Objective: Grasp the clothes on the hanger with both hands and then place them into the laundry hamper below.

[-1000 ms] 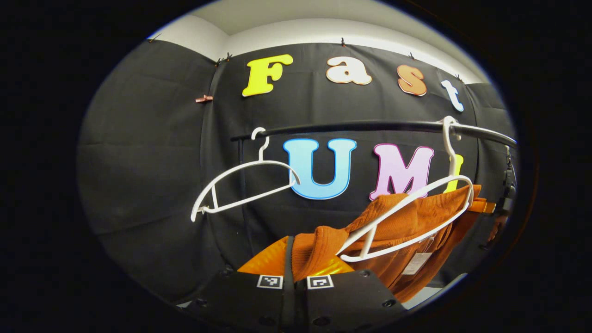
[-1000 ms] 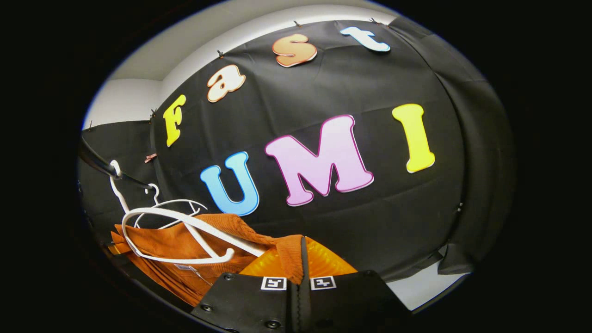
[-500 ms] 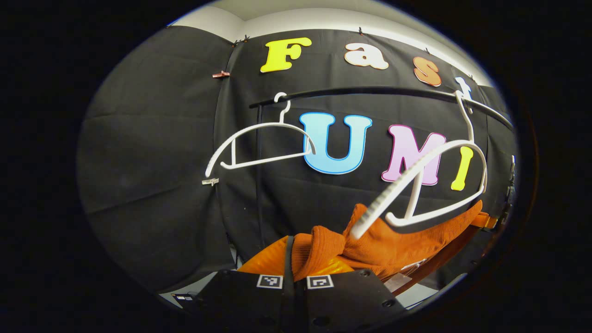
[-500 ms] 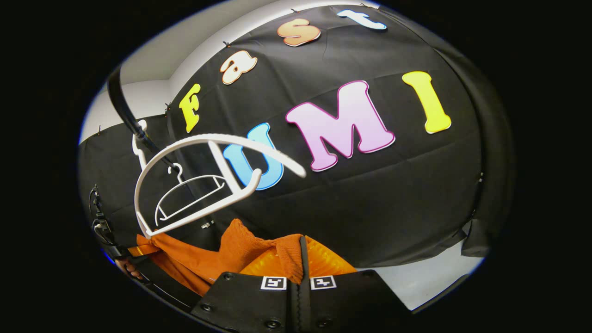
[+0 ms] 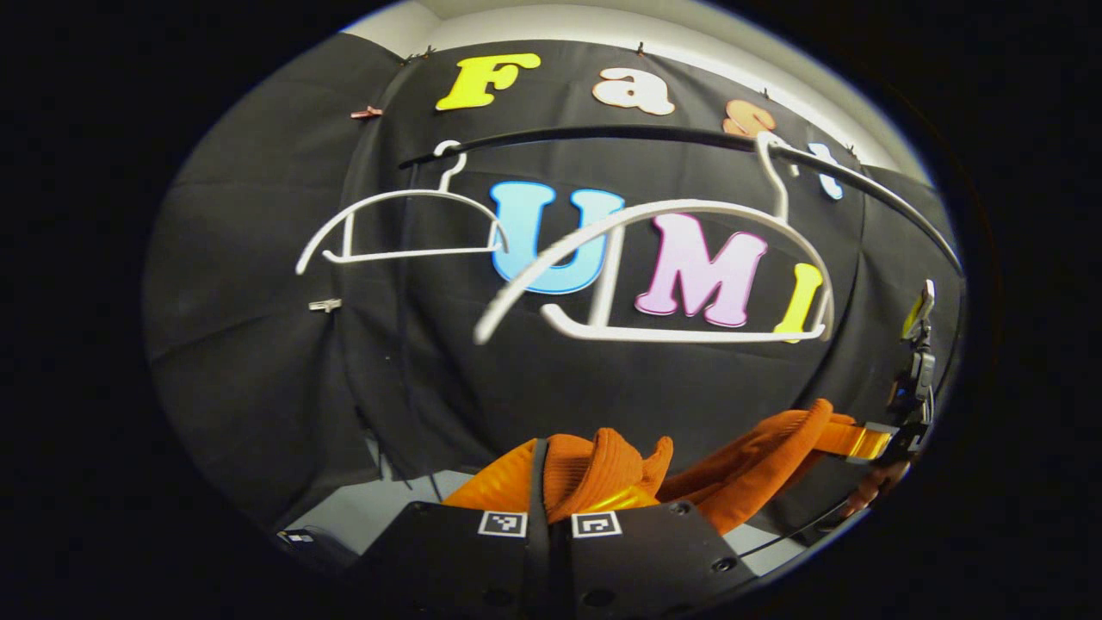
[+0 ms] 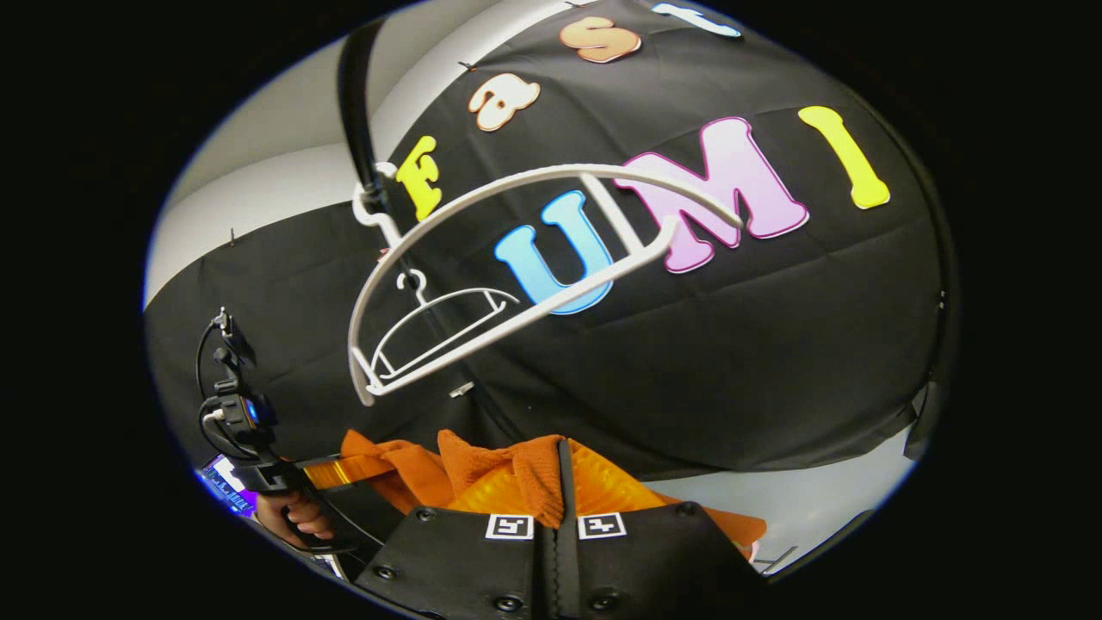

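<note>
An orange knitted garment (image 5: 758, 469) hangs stretched between my two grippers, below the rail. My left gripper (image 5: 551, 491) is shut on one bunched end of it. My right gripper (image 6: 564, 486) is shut on the other end (image 6: 508, 469). The white hanger (image 5: 680, 267) it came from swings bare on the black rail (image 5: 654, 133), above the cloth; it also appears as the near hanger (image 6: 516, 258) in the right gripper view. The other gripper and the hand holding it show at the far right (image 5: 895, 439) and at the lower left (image 6: 284, 491).
A second bare white hanger (image 5: 400, 228) hangs farther along the rail, seen small behind the near one (image 6: 439, 331). Pale floor (image 6: 818, 508) shows below the black cloth wall. The hamper cannot be made out.
Both grippers have moved down with the orange garment, which has slid off the near hanger. That hanger now swings free and level above the cloth.
</note>
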`<act>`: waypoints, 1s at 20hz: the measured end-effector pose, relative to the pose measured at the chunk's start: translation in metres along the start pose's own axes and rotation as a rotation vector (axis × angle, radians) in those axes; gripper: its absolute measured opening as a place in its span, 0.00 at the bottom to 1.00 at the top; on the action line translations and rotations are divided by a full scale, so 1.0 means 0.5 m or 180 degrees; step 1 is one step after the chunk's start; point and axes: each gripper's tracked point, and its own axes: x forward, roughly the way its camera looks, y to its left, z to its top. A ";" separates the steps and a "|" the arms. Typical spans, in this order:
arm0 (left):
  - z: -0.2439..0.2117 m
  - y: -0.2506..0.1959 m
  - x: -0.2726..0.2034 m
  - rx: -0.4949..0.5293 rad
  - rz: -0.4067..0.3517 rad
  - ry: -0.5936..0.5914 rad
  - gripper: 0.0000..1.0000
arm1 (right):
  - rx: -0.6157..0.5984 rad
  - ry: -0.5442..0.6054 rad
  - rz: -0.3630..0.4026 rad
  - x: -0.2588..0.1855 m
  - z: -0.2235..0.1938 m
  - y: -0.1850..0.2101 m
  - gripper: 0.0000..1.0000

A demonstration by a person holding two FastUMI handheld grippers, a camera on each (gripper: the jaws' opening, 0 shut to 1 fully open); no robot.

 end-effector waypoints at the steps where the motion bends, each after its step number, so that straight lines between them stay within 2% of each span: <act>1: 0.009 -0.026 -0.006 -0.0007 -0.0097 -0.0037 0.05 | -0.0003 -0.0021 0.0059 -0.002 0.010 0.020 0.04; 4: 0.032 -0.085 -0.008 -0.0093 -0.0393 -0.0150 0.05 | 0.0007 -0.0061 0.0212 -0.010 0.026 0.060 0.04; 5: 0.031 -0.100 -0.006 -0.0112 -0.0459 -0.0164 0.05 | 0.0004 -0.0051 0.0228 -0.009 0.022 0.064 0.08; 7: 0.002 -0.117 0.004 -0.0125 -0.0519 -0.0106 0.05 | 0.0007 0.0028 0.0224 -0.002 -0.001 0.055 0.04; 8: -0.018 -0.122 0.014 -0.0128 -0.0521 -0.0050 0.07 | 0.0028 0.0080 0.0193 -0.001 -0.020 0.045 0.04; 9: -0.037 -0.127 0.024 -0.0135 -0.0519 0.0005 0.05 | 0.0058 0.0140 0.0158 0.003 -0.039 0.034 0.04; 10: -0.060 -0.131 0.035 -0.0142 -0.0517 0.0059 0.05 | 0.0062 0.0196 0.0121 0.007 -0.059 0.025 0.08; 14: -0.138 -0.128 0.067 -0.0233 -0.0497 0.0245 0.05 | 0.0084 0.0419 0.0014 0.021 -0.129 -0.022 0.04; 20: -0.244 -0.077 0.122 -0.0313 -0.0266 0.0558 0.05 | 0.0058 0.0768 -0.0195 0.046 -0.236 -0.107 0.04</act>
